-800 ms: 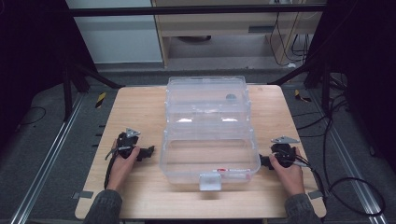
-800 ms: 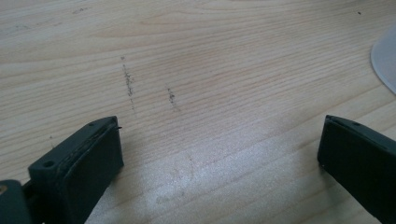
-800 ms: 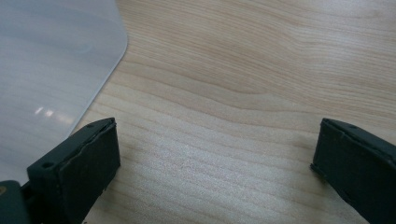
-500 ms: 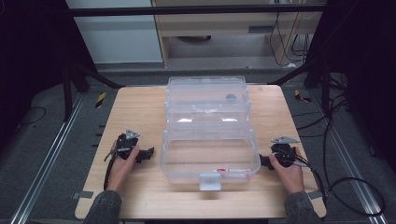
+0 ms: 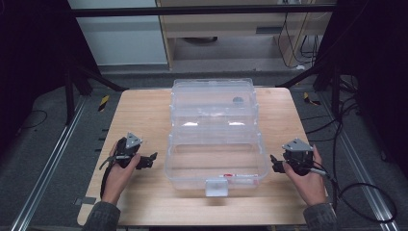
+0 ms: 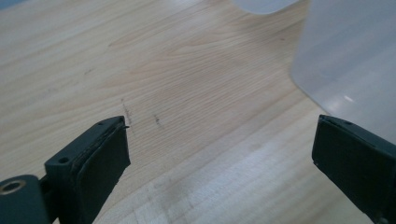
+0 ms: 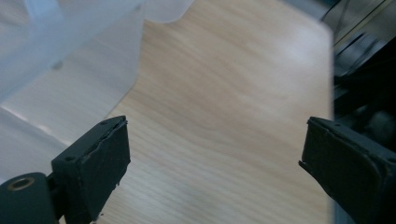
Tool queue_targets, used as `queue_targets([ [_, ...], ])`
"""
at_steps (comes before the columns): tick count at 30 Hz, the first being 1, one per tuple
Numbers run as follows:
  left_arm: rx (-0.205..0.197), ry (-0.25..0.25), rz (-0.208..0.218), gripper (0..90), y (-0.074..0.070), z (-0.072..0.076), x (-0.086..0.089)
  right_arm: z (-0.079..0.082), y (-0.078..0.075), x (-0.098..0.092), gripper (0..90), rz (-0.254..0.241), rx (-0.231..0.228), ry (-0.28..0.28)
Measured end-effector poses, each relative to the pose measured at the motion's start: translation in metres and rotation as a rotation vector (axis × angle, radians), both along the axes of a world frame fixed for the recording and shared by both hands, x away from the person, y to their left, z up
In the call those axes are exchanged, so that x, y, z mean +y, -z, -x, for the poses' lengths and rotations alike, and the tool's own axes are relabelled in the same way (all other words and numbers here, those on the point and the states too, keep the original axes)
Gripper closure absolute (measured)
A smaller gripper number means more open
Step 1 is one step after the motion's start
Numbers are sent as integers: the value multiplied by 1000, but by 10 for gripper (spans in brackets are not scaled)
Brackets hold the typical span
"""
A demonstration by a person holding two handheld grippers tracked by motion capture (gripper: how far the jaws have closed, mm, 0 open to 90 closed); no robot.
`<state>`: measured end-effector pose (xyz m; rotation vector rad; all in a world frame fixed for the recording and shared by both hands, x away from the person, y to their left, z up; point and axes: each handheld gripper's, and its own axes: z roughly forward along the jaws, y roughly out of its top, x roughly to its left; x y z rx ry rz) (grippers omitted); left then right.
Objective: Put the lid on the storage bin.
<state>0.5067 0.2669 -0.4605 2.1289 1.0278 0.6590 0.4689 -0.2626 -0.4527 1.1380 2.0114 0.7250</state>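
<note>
The clear plastic box (image 5: 216,161) lies in the middle of the tabletop (image 5: 144,115), its open lid (image 5: 214,101) laid back toward the far edge and its front wall, with a white latch (image 5: 215,186) and a small red-marked label, facing the near edge. Inside the lid a small dark round spot shows near its right end. The left tool (image 5: 149,160) rests on the tabletop just beside the box's left wall, toward the near left corner, its jaws spread wide with nothing but bare wood between them. The right tool (image 5: 273,163) sits just beside the box's right wall, toward the near right corner, jaws likewise wide apart and empty. A hand grips each tool, the forearms coming in over the near edge.
</note>
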Motion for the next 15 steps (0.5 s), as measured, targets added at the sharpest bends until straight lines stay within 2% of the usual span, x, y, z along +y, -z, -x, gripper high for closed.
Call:
queue_targets([
  [1,0,0,0,34,0,0,0,0,0,0,75,0,0,0],
  [2,9,20,-10,34,-5,3,0,3,-19,4,75,62,-5,-31],
  [3,15,45,-34,35,-15,8,0,3,-28,6,73,81,6,-46],
  [5,14,78,-39,35,-29,14,1,3,-44,10,71,125,9,-82],
  [6,14,78,-39,35,-29,14,1,3,-44,10,71,125,9,-82],
  [7,15,113,-40,35,-42,19,1,3,-64,16,71,184,10,-122],
  [9,2,161,-25,35,-53,21,-2,0,-79,21,71,211,28,-160],
  [10,2,161,-25,36,-53,21,-2,0,-79,21,71,211,28,-160],
  [11,22,172,-29,37,-65,26,-7,-6,-95,27,72,212,71,-220],
  [12,22,172,-29,37,-65,26,-7,-6,-95,27,72,212,71,-220],
  [13,27,194,-30,37,-71,28,-11,-8,-100,28,69,214,87,-242],
  [14,56,111,34,36,-77,39,-20,-17,-114,31,96,228,97,-282],
  [15,42,135,24,36,-82,40,-23,-20,-118,32,115,234,98,-293],
])
